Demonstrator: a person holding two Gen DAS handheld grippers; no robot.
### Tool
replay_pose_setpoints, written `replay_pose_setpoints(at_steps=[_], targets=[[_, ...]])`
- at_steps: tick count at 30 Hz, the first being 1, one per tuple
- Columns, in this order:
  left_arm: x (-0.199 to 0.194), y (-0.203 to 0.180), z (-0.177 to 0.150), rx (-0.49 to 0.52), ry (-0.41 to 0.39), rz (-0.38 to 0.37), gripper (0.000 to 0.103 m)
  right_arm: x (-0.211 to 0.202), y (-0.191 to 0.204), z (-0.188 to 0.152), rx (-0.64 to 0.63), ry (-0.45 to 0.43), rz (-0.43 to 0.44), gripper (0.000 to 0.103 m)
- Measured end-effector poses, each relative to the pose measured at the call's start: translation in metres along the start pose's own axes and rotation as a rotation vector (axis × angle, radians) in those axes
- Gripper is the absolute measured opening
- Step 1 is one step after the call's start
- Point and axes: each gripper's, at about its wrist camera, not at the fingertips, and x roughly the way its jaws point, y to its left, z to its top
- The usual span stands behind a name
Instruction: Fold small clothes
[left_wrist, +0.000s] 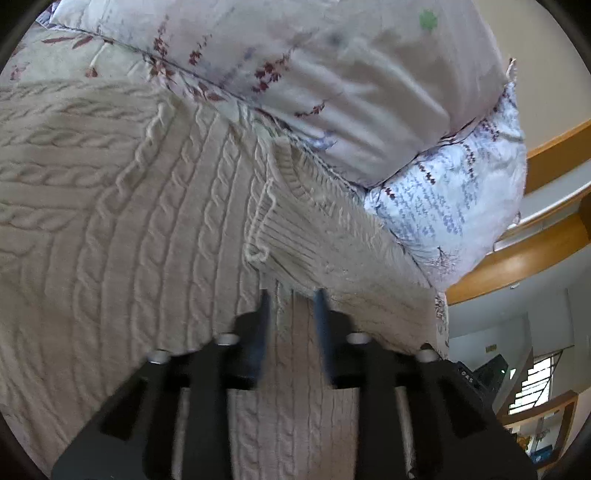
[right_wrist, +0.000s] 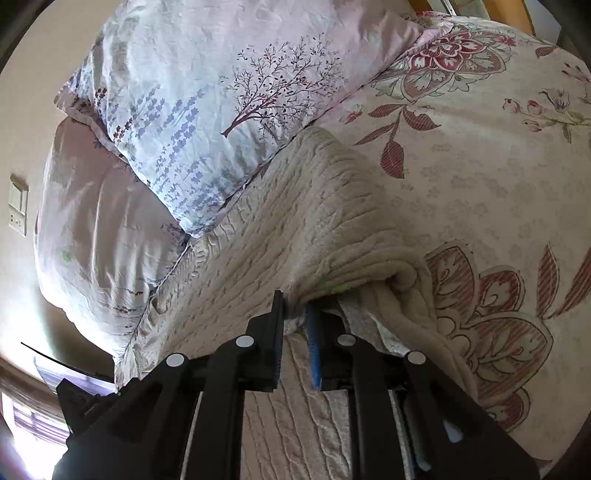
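A cream cable-knit sweater (left_wrist: 147, 206) lies spread on a floral bed sheet (right_wrist: 480, 177), its ribbed hem next to the pillows. My left gripper (left_wrist: 293, 295) is closed on a fold of the sweater near its ribbed edge. In the right wrist view the sweater (right_wrist: 314, 221) is lifted into a ridge, and my right gripper (right_wrist: 295, 306) is shut on its edge, the knit draping over the right finger.
Two floral pillows (left_wrist: 332, 74) (right_wrist: 192, 110) lie against the sweater's far edge. A wooden bed frame (left_wrist: 517, 258) curves at the right in the left wrist view. A wall switch plate (right_wrist: 18, 206) is on the wall.
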Motion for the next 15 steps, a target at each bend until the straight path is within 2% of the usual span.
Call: replay_pose_setpoints(at_steps=[3, 6, 7, 8, 10, 12, 15], targets=[[0.01, -0.002, 0.003, -0.03, -0.008, 0.012, 0.034, 0.0, -0.001, 0.002, 0.029, 0.013, 0.009, 0.02], [0.016, -0.002, 0.012, -0.066, -0.04, 0.014, 0.032, 0.001, -0.009, 0.004, 0.082, 0.015, 0.03, 0.022], [0.019, -0.002, 0.015, -0.068, -0.047, 0.012, 0.019, 0.001, -0.011, 0.005, 0.09, 0.007, 0.034, 0.021], [0.021, -0.002, 0.017, -0.063, -0.046, 0.01, 0.01, 0.002, -0.01, 0.005, 0.076, 0.001, 0.031, 0.016], [0.023, -0.003, 0.019, -0.042, -0.053, 0.018, 0.007, 0.0, -0.004, 0.003, 0.032, -0.017, 0.031, 0.011], [0.013, -0.004, 0.02, -0.018, -0.078, -0.003, 0.007, -0.006, 0.003, 0.001, -0.01, -0.047, 0.053, 0.011], [-0.001, -0.003, 0.023, 0.017, -0.117, 0.014, 0.007, -0.008, 0.007, 0.0, -0.039, -0.063, 0.034, 0.011]])
